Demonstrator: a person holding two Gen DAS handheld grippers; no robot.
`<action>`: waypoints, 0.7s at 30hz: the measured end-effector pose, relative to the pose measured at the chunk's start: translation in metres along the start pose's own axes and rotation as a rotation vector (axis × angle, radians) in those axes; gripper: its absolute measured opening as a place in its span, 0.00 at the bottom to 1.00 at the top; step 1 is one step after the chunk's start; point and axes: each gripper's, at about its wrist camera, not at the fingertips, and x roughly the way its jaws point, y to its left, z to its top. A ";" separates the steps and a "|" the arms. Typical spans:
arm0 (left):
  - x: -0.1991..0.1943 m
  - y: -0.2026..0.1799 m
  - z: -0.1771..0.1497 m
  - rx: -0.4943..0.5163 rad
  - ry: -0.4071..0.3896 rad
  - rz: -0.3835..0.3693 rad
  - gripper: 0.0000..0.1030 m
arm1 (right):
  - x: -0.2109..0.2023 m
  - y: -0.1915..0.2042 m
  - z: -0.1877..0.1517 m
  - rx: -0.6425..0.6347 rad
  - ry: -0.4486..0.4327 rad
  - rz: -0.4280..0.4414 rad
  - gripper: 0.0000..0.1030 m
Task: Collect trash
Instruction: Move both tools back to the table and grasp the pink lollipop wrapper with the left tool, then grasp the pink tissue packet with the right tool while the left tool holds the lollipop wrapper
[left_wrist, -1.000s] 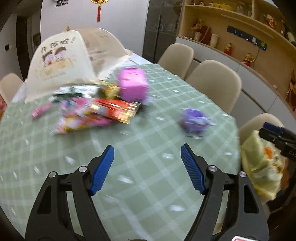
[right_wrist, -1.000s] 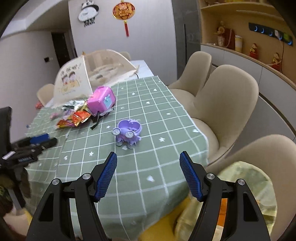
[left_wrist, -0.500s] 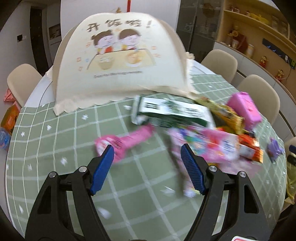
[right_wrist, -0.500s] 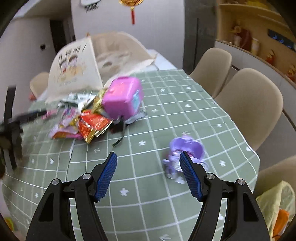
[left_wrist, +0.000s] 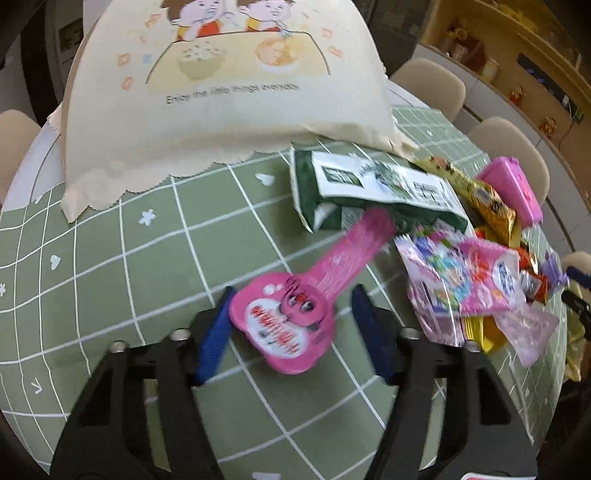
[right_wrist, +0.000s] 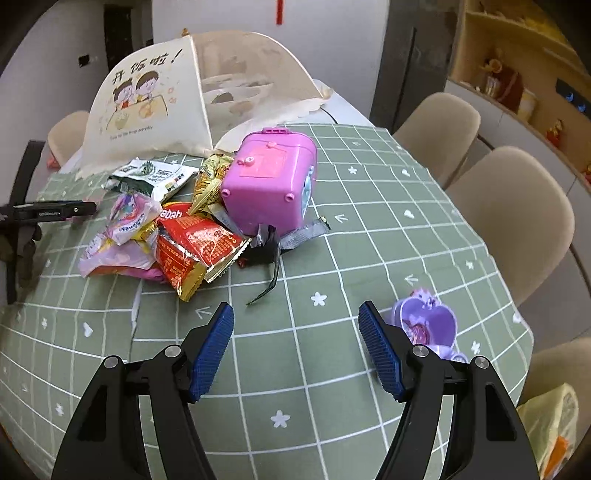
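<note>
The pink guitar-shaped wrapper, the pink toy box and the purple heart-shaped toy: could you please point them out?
pink guitar-shaped wrapper (left_wrist: 284, 325), left wrist view, wide printed end.
pink toy box (right_wrist: 269, 181), right wrist view, top face.
purple heart-shaped toy (right_wrist: 430, 319), right wrist view, open heart-shaped bowl.

A home dining room: round table (right_wrist: 369, 236) under a green grid-patterned cloth, ringed by beige shell chairs (right_wrist: 517, 218); mesh food cover (right_wrist: 207, 92) with cartoon children over bowls; built-in wooden shelves (right_wrist: 517, 74) with figurines; red hanging ornament (right_wrist: 282, 11) on the white wall; snack wrappers (right_wrist: 192, 247) and a pink toy case (right_wrist: 269, 184) strewn about
</note>
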 end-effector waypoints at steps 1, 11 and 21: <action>0.000 -0.003 -0.002 0.003 -0.001 0.030 0.47 | 0.001 0.001 0.000 -0.003 -0.001 -0.002 0.65; -0.024 -0.058 -0.023 -0.082 -0.006 -0.045 0.46 | 0.007 -0.006 0.005 0.056 0.004 0.088 0.65; -0.055 -0.115 -0.056 -0.116 -0.020 -0.057 0.46 | 0.026 0.022 0.037 -0.030 -0.011 0.153 0.65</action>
